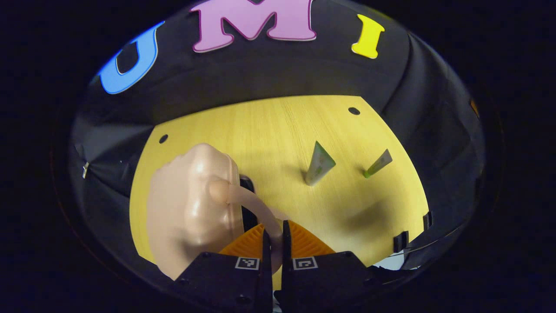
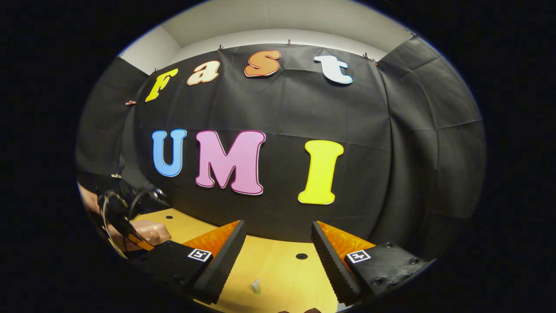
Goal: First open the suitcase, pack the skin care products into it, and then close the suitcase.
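Two tubes (image 1: 319, 164) outside suitcase (image 1: 191, 204); left tool (image 1: 274, 237) grips its handle (image 1: 256, 204), right tool (image 2: 278, 252) spread.

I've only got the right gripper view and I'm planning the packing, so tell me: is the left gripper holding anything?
Observer: Yes. The left gripper is shut on the handle of the pale pink suitcase.
Operator: How many skin care products are out on the table?
Observer: Two. A larger pale green tube and a smaller green tube stand on the wooden table, apart from each other and from the suitcase.
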Motion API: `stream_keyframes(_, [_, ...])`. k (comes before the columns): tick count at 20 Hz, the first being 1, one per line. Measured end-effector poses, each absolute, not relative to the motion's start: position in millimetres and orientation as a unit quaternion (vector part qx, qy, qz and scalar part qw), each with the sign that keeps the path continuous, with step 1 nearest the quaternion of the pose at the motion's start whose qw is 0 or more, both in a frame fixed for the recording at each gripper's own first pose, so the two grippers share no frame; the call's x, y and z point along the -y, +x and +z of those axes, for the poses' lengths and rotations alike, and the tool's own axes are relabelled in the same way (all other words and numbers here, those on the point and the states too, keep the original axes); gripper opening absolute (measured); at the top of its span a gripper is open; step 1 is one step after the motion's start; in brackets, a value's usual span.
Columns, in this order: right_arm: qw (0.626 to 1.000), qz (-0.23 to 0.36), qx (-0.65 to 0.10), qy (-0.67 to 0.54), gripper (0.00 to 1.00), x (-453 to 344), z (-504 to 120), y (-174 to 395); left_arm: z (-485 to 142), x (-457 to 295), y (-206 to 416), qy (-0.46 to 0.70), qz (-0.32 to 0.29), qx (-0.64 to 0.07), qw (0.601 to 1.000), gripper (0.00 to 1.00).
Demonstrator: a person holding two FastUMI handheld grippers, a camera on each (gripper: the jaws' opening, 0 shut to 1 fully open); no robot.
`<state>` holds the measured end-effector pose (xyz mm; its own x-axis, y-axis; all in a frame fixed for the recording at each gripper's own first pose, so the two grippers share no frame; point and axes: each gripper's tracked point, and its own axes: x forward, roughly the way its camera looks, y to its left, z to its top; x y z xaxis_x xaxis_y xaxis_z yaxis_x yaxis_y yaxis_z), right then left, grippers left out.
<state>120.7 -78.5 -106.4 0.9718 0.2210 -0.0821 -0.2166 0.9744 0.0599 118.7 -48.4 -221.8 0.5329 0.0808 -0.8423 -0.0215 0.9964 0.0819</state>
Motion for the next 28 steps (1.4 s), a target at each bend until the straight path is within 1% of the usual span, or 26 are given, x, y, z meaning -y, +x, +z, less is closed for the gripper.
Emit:
stream_keyframes(3, [0.991,0.126,-0.034,0.03,0.96,48,-92,126,-161,-12,114,0.039,0.067,-0.429,0.9,0.13])
stream_keyframes(5, [0.99,0.132,-0.023,0.036,0.96,26,-80,130,-136,-61,107,0.04,0.098,-0.402,0.909,0.13])
stream_keyframes(8, [0.989,0.144,-0.015,0.04,0.96,-9,-68,135,-108,-146,93,0.07,0.16,-0.376,0.91,0.13])
stream_keyframes(12, [0.987,0.158,-0.015,0.028,0.96,-51,-62,140,-108,-242,76,0.098,0.215,-0.374,0.897,0.12])
stream_keyframes(15, [0.987,0.16,-0.022,0.024,0.96,-76,-62,141,-133,-305,64,0.081,0.246,-0.391,0.883,0.12])
stream_keyframes(18, [0.987,0.159,-0.033,0.013,0.96,-93,-64,140,-181,-374,53,0.086,0.264,-0.424,0.862,0.12])
stream_keyframes(20, [0.988,0.15,-0.043,0.0,0.94,-98,-66,141,-219,-405,46,0.04,0.27,-0.452,0.849,0.12])
stream_keyframes(21, [0.989,0.142,-0.05,-0.003,0.96,-99,-68,142,-238,-414,40,0.011,0.271,-0.466,0.842,0.12])
stream_keyframes(23, [0.99,0.124,-0.066,-0.007,0.96,-103,-75,144,-280,-431,32,-0.034,0.264,-0.492,0.829,0.12])
stream_keyframes(25, [0.99,0.112,-0.084,-0.017,0.96,-112,-85,146,-315,-431,26,-0.063,0.258,-0.517,0.814,0.12])
stream_keyframes(28, [0.989,0.109,-0.097,-0.028,0.96,-129,-92,149,-340,-442,27,-0.08,0.244,-0.531,0.808,0.12])
